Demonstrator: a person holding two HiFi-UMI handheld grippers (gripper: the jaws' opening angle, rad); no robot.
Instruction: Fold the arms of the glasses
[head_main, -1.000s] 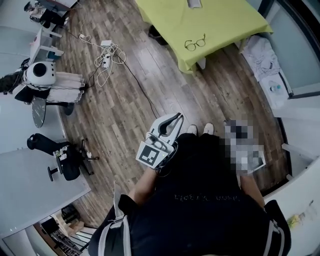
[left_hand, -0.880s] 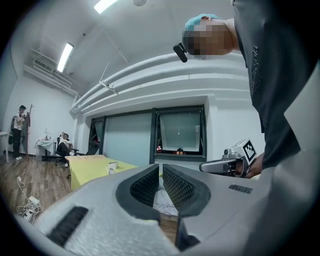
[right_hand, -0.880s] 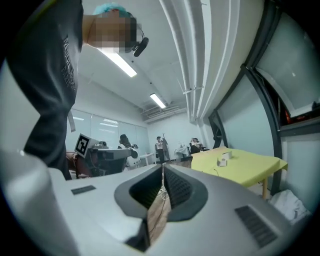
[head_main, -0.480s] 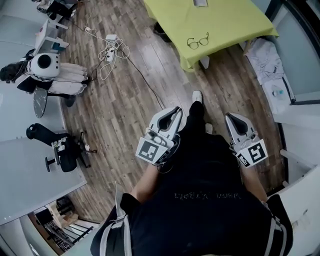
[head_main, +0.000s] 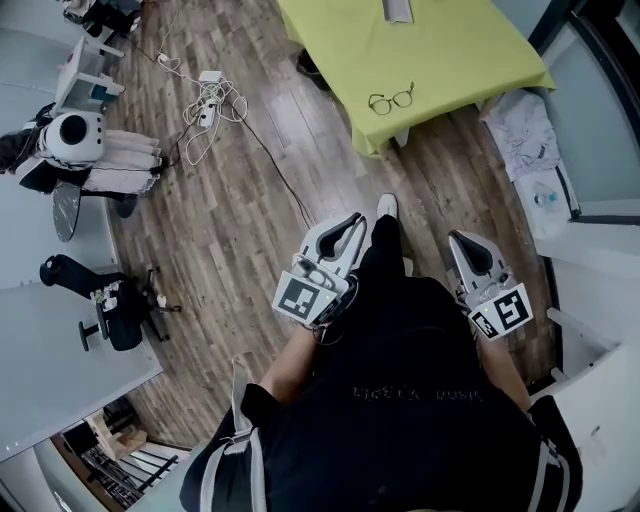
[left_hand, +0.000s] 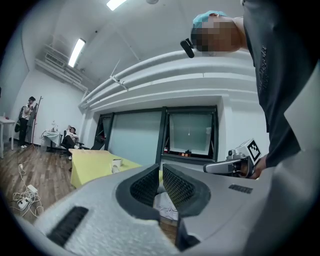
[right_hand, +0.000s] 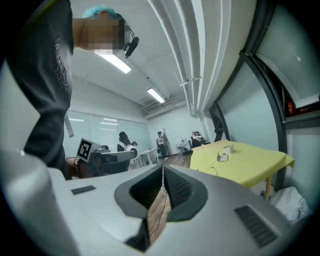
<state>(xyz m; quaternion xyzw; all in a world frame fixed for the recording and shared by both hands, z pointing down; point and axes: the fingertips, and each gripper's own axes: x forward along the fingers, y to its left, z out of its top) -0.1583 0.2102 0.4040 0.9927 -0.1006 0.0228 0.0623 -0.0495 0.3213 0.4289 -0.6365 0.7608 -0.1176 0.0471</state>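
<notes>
The dark-rimmed glasses (head_main: 391, 99) lie with their arms spread near the front edge of the yellow-green table (head_main: 440, 50), far ahead of both grippers. My left gripper (head_main: 354, 222) is held at waist height over the wooden floor, jaws together and empty. My right gripper (head_main: 461, 241) is level with it on the other side of the body, also shut and empty. In the left gripper view the left gripper (left_hand: 161, 169) points at the table (left_hand: 95, 161). In the right gripper view the right gripper (right_hand: 163, 169) has its tips touching, and the table (right_hand: 240, 155) stands to the right.
A power strip with tangled white cables (head_main: 208, 100) lies on the floor left of the table. A white round-headed machine (head_main: 72, 140) and a black chair (head_main: 110, 310) stand at the left wall. White cloth bundles (head_main: 525, 120) lie beside the table's right side. People stand far off (right_hand: 161, 141).
The person has stepped towards the table, one foot now forward. The right gripper, behind a blurred patch a second ago, shows plainly. Both grippers stay shut and empty.
</notes>
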